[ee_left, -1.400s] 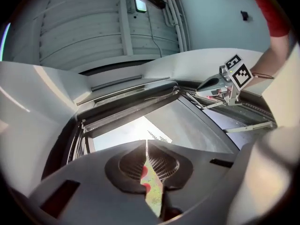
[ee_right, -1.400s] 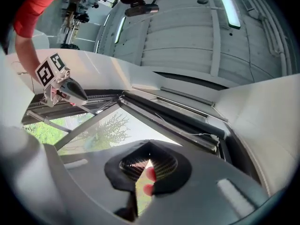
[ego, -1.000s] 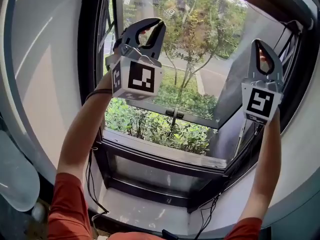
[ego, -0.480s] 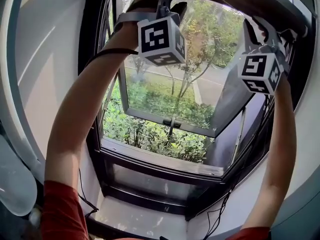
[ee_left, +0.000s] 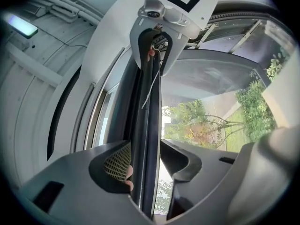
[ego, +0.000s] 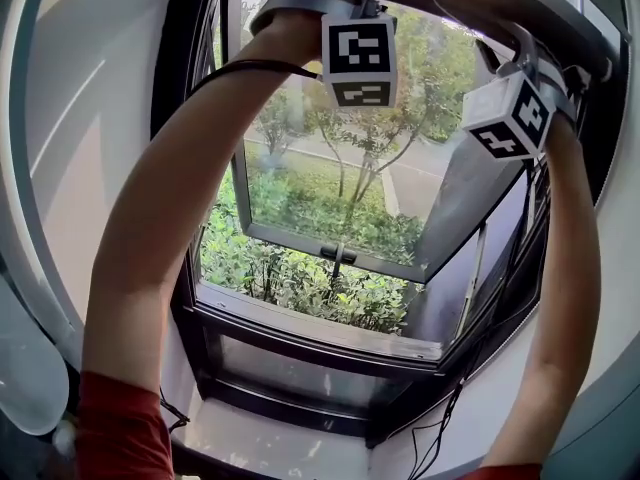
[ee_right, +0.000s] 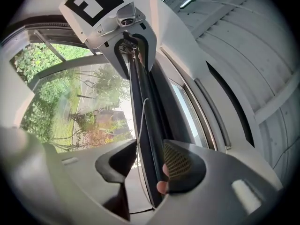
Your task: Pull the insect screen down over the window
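Both arms reach up to the top of the window frame. In the head view I see the left gripper's marker cube (ego: 358,60) and the right gripper's marker cube (ego: 505,116); their jaws are hidden against the upper frame. The insect screen's dark pull bar (ee_left: 146,135) runs between the jaws of my left gripper (ee_left: 150,165), which are opening, with a gap on the right side. The same bar (ee_right: 146,139) passes between the jaws of my right gripper (ee_right: 150,163), also opening. Each gripper shows at the far end of the bar in the other's view.
The glass sash (ego: 300,198) is tilted outward, with a dark handle (ego: 338,254) on its lower rail. Trees and shrubs lie beyond. The sill (ego: 300,313) is below, and cables (ego: 440,418) hang at the lower right. A ceiling light (ee_left: 21,25) glows indoors.
Both grippers have risen from the middle of the window to the top of the frame. Their jaws now straddle the dark bar.
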The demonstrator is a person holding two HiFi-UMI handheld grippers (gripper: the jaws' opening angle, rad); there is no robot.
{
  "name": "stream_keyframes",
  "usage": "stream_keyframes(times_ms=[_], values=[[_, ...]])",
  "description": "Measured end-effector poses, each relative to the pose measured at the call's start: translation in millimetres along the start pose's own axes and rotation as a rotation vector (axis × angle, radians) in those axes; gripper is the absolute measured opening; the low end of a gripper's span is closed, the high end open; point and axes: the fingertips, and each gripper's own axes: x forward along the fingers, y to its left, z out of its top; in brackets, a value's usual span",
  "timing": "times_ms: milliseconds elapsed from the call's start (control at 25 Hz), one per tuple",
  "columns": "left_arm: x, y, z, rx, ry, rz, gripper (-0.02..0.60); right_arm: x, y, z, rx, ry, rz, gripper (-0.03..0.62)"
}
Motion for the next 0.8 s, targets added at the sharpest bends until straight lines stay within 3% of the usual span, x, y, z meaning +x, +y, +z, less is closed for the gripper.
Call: stream_keyframes(times_ms=[320, 560, 680, 800], values=[[23, 3, -12, 0.004, 0.052, 0.006, 0.196, 13, -3, -10, -0.051, 0.041, -0.006, 0.195], [33, -1, -18, 0.055, 0.098, -0.007, 0.202, 23, 0, -14, -0.125, 0.100, 0.023, 0.195], [32, -2, -16, 0.092, 0.097, 0.005, 0.202, 20, 0, -17, -0.161, 0.118, 0.042, 0.195], [28, -5, -16, 0.069, 0.082, -0.004, 0.202, 18, 3, -16, -0.135, 0.106, 0.047, 0.195]])
